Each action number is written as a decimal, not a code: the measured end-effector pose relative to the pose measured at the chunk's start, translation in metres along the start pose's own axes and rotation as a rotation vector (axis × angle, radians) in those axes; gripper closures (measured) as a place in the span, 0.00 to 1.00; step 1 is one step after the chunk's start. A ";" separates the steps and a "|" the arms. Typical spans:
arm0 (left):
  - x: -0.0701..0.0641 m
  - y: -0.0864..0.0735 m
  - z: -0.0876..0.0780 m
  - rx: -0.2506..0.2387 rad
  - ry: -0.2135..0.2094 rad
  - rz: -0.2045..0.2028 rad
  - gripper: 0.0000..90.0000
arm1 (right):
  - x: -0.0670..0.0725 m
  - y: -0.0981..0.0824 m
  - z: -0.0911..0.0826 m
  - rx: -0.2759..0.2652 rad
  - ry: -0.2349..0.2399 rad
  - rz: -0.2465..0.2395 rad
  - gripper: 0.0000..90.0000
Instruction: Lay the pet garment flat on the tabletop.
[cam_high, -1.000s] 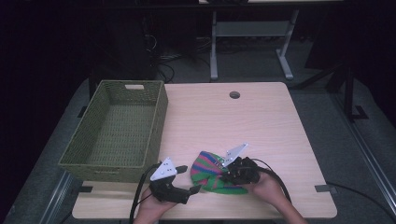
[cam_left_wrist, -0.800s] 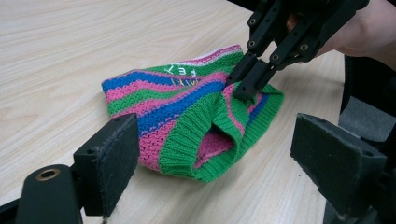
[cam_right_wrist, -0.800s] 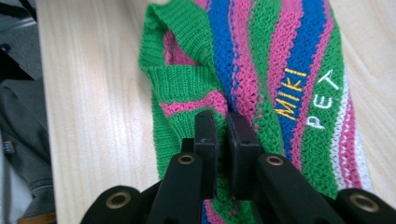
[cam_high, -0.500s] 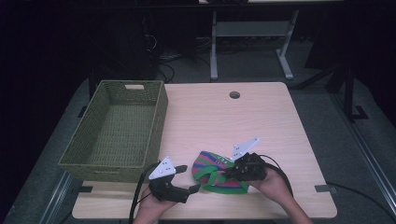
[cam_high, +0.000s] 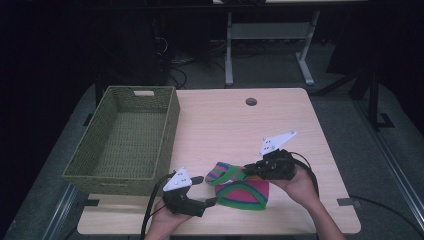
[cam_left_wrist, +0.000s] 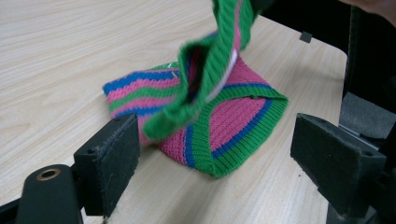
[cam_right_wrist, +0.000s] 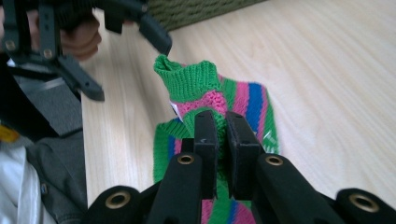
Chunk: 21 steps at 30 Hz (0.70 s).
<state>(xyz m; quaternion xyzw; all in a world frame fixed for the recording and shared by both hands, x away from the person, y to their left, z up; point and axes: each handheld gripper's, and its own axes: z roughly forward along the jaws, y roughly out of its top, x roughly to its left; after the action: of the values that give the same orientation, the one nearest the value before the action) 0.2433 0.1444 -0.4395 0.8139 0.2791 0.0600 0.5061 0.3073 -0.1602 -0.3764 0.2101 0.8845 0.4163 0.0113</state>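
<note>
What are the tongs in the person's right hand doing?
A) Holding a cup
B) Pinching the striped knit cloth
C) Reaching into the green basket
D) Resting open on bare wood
B: the right tongs are shut on the striped knit cloth, raising its green edge.

A pale wooden table (cam_high: 240, 127) with a round cable hole (cam_high: 251, 101) carries an olive woven basket (cam_high: 85, 162) at its left and a striped green, pink and blue knitted hat (cam_high: 245, 192) near the front edge.
</note>
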 end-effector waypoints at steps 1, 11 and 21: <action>0.000 0.000 0.001 0.004 -0.001 0.001 0.17 | -0.002 0.000 -0.001 -0.011 0.007 0.011 0.93; 0.011 -0.002 0.016 0.054 0.007 -0.017 0.18 | -0.015 -0.011 -0.010 -0.040 0.032 0.046 0.93; 0.021 0.003 0.044 0.100 0.045 0.046 0.28 | -0.026 -0.023 -0.012 -0.051 0.041 0.073 0.93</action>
<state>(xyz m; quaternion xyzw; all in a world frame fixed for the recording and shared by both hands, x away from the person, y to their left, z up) 0.2784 0.1196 -0.4621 0.8428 0.2744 0.0758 0.4567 0.3205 -0.1918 -0.3892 0.2334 0.8654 0.4431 -0.0167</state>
